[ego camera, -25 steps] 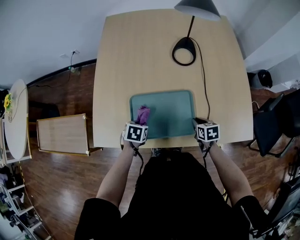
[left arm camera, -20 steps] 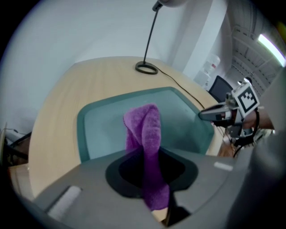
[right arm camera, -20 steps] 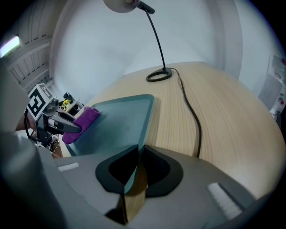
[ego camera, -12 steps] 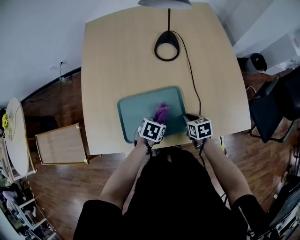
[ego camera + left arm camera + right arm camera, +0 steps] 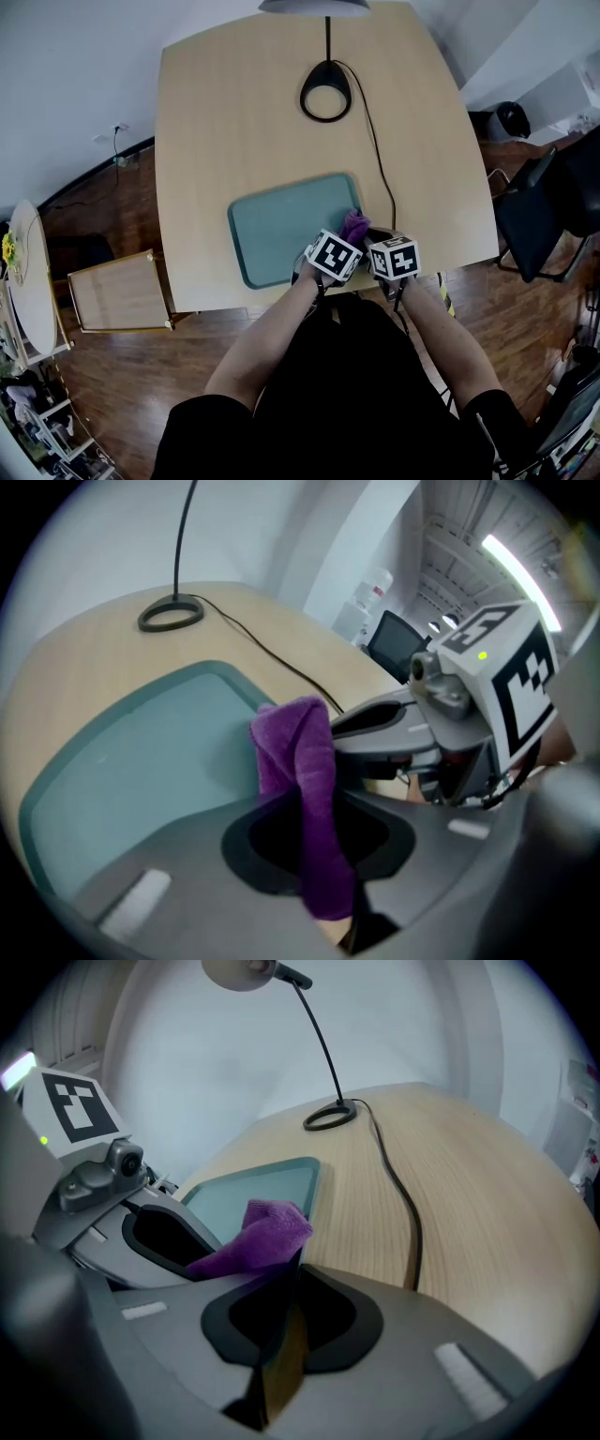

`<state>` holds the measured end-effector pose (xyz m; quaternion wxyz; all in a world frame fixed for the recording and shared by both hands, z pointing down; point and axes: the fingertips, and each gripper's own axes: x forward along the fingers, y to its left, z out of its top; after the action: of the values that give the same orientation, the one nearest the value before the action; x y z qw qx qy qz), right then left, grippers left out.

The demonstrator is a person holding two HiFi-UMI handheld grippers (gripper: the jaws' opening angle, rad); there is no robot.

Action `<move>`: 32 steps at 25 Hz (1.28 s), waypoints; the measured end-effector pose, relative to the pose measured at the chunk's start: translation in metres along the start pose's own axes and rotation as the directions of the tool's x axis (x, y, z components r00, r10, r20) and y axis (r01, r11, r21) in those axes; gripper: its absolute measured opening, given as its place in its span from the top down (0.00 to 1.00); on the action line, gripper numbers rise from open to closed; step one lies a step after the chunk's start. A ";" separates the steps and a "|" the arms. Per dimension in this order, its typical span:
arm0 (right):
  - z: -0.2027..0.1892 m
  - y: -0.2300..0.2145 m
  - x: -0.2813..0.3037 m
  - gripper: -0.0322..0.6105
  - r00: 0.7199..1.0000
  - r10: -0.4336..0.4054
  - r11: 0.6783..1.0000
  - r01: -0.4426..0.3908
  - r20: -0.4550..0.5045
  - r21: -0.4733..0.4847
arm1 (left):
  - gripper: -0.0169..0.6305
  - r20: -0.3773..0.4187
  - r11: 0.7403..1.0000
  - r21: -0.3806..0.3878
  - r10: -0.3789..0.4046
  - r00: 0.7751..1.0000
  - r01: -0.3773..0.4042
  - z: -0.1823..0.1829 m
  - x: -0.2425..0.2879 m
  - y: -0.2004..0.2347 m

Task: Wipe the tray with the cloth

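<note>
Evidently mid-wipe: the left tool (image 5: 319,834) is clamped on the purple terry cloth (image 5: 295,752) at the right end of the teal plastic tray (image 5: 281,225). The right tool (image 5: 291,1279), jaws together, sits just beside. Next probably calls for a pressed sweep leftward.

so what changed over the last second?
The left claw, shut on the purple cloth, swept it rightward across the tray, from the left side to the right edge beside the right claw. The right claw, tray and lamp stayed put.
</note>
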<state>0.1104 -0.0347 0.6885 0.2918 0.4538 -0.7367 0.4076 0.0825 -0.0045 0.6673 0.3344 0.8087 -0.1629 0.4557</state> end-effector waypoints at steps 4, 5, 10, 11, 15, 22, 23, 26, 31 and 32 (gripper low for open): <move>0.000 -0.002 0.000 0.90 1.000 0.007 1.000 -0.007 -0.005 0.004 | 0.82 -0.003 0.998 -0.023 -0.053 0.999 0.053 -0.001 0.003 -0.006; 0.000 -0.002 0.000 0.90 1.000 0.008 1.000 -0.008 -0.007 0.002 | 0.82 0.006 0.999 -0.026 -0.046 0.999 0.046 -0.002 0.001 -0.002; -0.002 -0.006 0.000 0.90 1.000 0.011 1.000 -0.011 -0.013 -0.007 | 0.82 0.038 0.989 -0.127 -0.074 0.997 0.078 -0.026 -0.018 0.009; -0.002 -0.006 0.000 0.90 1.000 0.010 1.000 -0.010 -0.014 -0.005 | 0.82 0.048 0.985 -0.157 -0.070 0.996 0.077 -0.034 -0.024 0.016; 0.000 -0.008 0.000 0.90 1.000 0.006 1.000 -0.006 -0.006 0.008 | 0.82 0.102 0.959 -0.279 -0.027 0.994 0.054 -0.069 -0.054 0.050; 0.001 -0.009 0.001 0.90 1.000 0.005 1.000 -0.004 -0.027 0.013 | 0.82 0.170 0.887 -0.461 0.108 0.980 -0.018 -0.141 -0.110 0.110; -0.002 -0.011 0.003 0.90 0.999 0.002 1.000 -0.001 -0.034 0.015 | 0.82 0.174 0.873 -0.488 0.130 0.976 -0.029 -0.150 -0.118 0.117; -0.005 -0.013 0.006 0.90 0.999 -0.008 1.000 0.009 -0.043 0.014 | 0.81 0.195 0.832 -0.554 0.176 0.965 -0.039 -0.166 -0.136 0.133; -0.004 -0.009 0.009 0.90 0.999 -0.009 1.000 0.010 -0.041 0.008 | 0.81 0.193 0.818 -0.571 0.218 0.957 -0.071 -0.173 -0.143 0.138; -0.004 -0.008 0.010 0.90 0.999 -0.009 1.000 0.009 -0.040 0.010 | 0.81 0.177 0.824 -0.559 0.222 0.959 -0.088 -0.172 -0.139 0.134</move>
<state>0.1140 -0.0379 0.7010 0.3061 0.4503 -0.7267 0.4189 -0.1761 0.0112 0.6645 0.4909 0.7117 -0.3896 0.3175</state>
